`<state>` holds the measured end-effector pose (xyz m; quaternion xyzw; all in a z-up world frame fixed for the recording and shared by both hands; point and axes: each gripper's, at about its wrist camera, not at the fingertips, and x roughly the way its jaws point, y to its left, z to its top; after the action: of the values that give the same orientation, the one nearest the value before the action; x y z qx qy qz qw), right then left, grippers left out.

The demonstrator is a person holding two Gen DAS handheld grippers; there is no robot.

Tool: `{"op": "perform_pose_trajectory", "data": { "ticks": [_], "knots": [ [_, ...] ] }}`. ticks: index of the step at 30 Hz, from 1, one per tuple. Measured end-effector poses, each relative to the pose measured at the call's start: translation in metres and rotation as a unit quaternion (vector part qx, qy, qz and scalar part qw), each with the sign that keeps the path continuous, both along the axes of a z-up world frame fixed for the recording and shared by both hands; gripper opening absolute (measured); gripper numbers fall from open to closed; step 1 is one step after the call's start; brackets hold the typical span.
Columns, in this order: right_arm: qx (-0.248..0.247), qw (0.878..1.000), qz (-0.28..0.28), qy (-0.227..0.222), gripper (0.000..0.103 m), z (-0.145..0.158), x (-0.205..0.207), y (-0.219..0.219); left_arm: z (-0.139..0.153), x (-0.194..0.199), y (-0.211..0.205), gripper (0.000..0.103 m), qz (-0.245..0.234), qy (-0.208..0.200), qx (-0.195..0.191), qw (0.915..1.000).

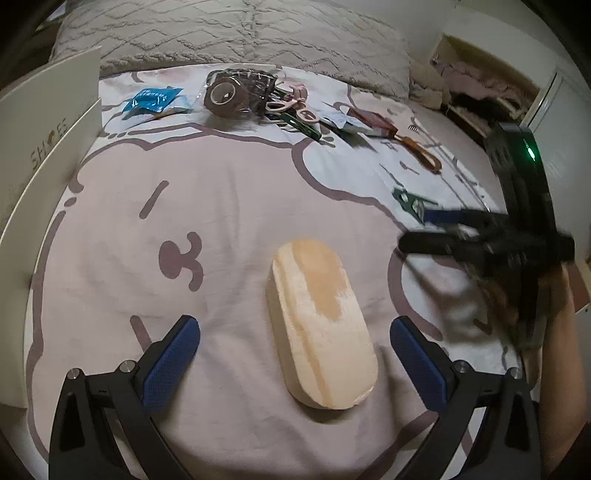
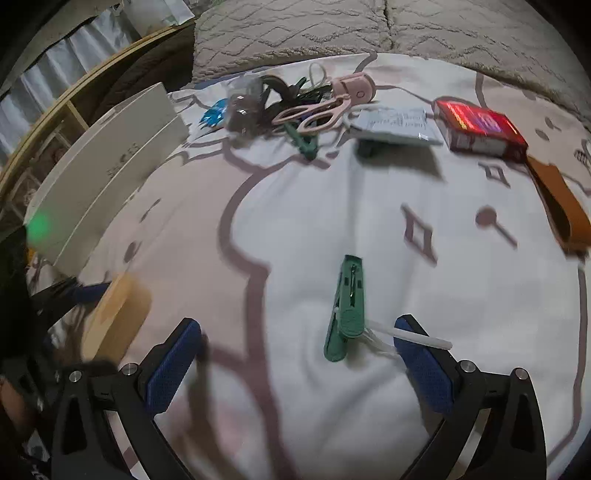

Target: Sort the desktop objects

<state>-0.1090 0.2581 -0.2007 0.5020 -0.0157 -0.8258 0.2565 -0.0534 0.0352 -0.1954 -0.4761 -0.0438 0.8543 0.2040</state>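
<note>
Tongs on both sides stand released, blue pads spread wide and gripping nothing. The left tongs [image 1: 295, 354] straddle a pale wooden oval block [image 1: 320, 325] that lies flat on the bedspread [image 1: 221, 206], its near end between the pads without touching either. The right tongs [image 2: 297, 360] hang over a green clothespin [image 2: 347, 308] lying lengthwise between the pads, nearer the right one; a white stick [image 2: 410, 336] lies just beside the pin's near end and reaches over that pad's tip. From the left camera the right tongs appear as a dark blur at the right edge, close to the same green pin. A white shoebox [image 1: 44, 147] stands along the left side of the bed. Farther off, a cluster lies before the grey pillows [image 1: 229, 33]: a blue packet [image 1: 155, 100], a dark tape roll [image 1: 223, 94], pink scissors [image 2: 314, 112], another green clothespin [image 2: 303, 142], a pale flat sachet [image 2: 395, 123], a red box [image 2: 480, 127] and a brown strap [image 2: 559, 203] at the right.
</note>
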Motion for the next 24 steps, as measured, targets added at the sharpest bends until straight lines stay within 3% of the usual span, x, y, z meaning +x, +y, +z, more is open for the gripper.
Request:
{"op": "perform_pose_trajectory", "data": {
  "ticks": [8,15,20,24],
  "knots": [
    [0.004,0.999,-0.033,-0.01,0.103,0.007,0.025,-0.009,0.002,0.01,0.003,0.103,-0.007,0.011,-0.022,0.9997],
    [-0.092,0.99,-0.091,-0.051,0.103,0.022,0.027,-0.002,-0.002,0.012,0.009,0.103,-0.02,0.024,-0.054,0.998],
    [-0.099,0.99,-0.092,-0.05,0.103,0.025,0.042,-0.002,-0.003,0.012,0.01,0.103,-0.016,0.035,-0.103,0.994],
    [-0.156,0.982,-0.089,-0.054,0.103,0.03,0.05,0.008,0.0,0.008,-0.002,0.103,-0.015,0.023,-0.094,0.9951]
  ]
}}
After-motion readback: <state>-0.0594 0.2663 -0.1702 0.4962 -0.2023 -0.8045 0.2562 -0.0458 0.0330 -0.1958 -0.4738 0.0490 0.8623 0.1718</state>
